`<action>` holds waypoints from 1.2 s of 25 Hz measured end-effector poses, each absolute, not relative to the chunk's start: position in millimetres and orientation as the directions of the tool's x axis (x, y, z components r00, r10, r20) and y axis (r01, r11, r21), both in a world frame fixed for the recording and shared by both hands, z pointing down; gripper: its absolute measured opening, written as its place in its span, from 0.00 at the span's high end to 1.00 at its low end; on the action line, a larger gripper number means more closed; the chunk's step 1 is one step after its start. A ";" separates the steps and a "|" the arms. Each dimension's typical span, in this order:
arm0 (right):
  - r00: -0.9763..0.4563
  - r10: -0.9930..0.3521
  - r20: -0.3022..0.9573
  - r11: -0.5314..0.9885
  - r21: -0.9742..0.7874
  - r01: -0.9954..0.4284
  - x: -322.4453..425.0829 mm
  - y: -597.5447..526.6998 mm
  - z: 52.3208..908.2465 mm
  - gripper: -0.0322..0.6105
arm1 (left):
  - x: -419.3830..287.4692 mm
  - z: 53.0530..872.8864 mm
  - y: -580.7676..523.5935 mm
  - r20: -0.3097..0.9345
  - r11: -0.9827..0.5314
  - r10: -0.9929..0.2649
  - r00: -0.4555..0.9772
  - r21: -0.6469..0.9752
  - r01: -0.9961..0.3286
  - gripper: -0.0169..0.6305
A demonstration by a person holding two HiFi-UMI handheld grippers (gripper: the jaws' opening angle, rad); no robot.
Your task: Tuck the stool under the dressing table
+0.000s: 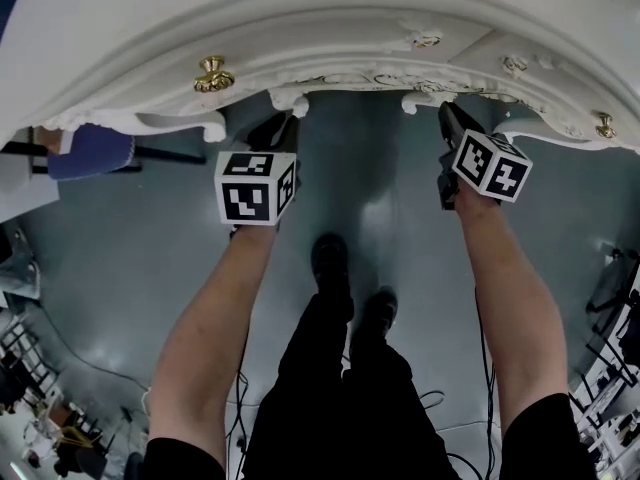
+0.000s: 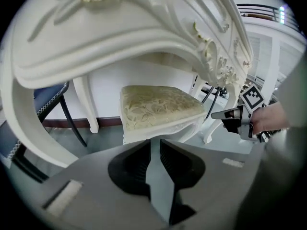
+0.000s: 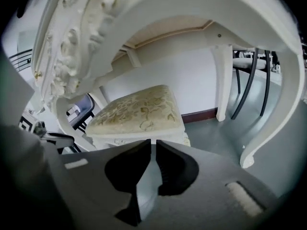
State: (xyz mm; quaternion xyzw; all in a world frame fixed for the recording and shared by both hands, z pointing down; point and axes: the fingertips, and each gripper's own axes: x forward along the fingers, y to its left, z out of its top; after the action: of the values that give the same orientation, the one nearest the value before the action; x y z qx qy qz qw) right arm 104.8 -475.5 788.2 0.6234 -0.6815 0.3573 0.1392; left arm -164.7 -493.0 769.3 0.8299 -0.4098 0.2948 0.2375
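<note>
Overhead, a white carved dressing table [image 1: 330, 28] with gold knobs arches across the scene, and the stool [image 2: 158, 107], white-framed with a pale gold patterned seat, stands on the grey floor inside the table's knee space, between its legs. Just outside that opening, apart from the stool, the left gripper [image 2: 154, 143] shows a narrow gap between its empty fingers, while the right gripper [image 3: 154, 143] has its fingers closed to a thin slit, gripping nothing.
</note>
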 end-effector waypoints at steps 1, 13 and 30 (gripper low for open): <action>-0.190 -0.748 0.636 -0.030 -0.319 -0.947 98.8 -462.8 785.0 0.90 | -168.4 763.9 -486.1 0.682 -0.547 -0.544 0.489 0.153 -0.823 0.85; -0.328 -0.721 0.610 0.209 -0.260 -0.943 57.8 -318.9 649.8 0.94 | -179.6 617.4 -374.9 0.551 -0.638 -0.568 0.612 0.175 -0.750 0.86; -0.440 -0.776 0.452 0.372 -0.235 -0.898 20.9 -198.1 411.9 0.95 | -160.5 370.0 -256.5 0.434 -0.638 -0.633 0.641 0.176 -0.750 0.95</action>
State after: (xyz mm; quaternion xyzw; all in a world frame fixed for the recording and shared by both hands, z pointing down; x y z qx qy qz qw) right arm 20.9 -198.1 411.9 0.5119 -0.8174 0.2276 0.1340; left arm -160.5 -256.5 370.0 0.8891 -0.3889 0.1685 0.1726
